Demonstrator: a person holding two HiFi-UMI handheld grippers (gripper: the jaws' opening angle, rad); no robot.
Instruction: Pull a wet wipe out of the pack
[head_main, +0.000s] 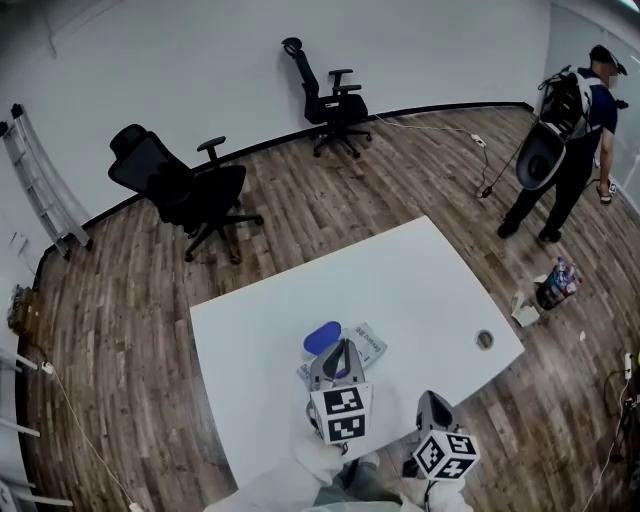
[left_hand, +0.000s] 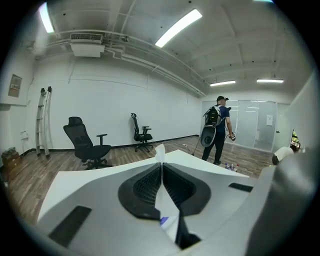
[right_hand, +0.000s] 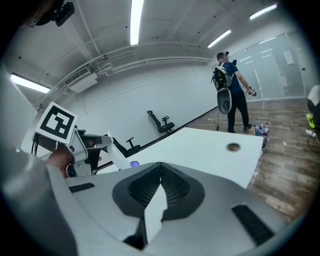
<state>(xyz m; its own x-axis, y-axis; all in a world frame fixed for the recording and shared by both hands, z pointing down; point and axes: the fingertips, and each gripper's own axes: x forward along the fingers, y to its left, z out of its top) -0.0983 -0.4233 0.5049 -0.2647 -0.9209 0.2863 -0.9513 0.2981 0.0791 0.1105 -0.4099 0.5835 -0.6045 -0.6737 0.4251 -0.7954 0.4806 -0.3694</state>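
Note:
The wipe pack, grey-white with a blue lid, lies on the white table near its front. My left gripper hovers just above the pack, shut on a white wet wipe whose corner sticks up past the tips. In the right gripper view the left gripper holds the wipe so it hangs down toward the blue lid. My right gripper stays over the table's front right edge, its jaws shut with nothing poking out of the tips.
A person with a backpack stands on the wood floor at the back right, bottles lying nearby. Two black office chairs and a ladder stand along the wall. The table has a cable hole.

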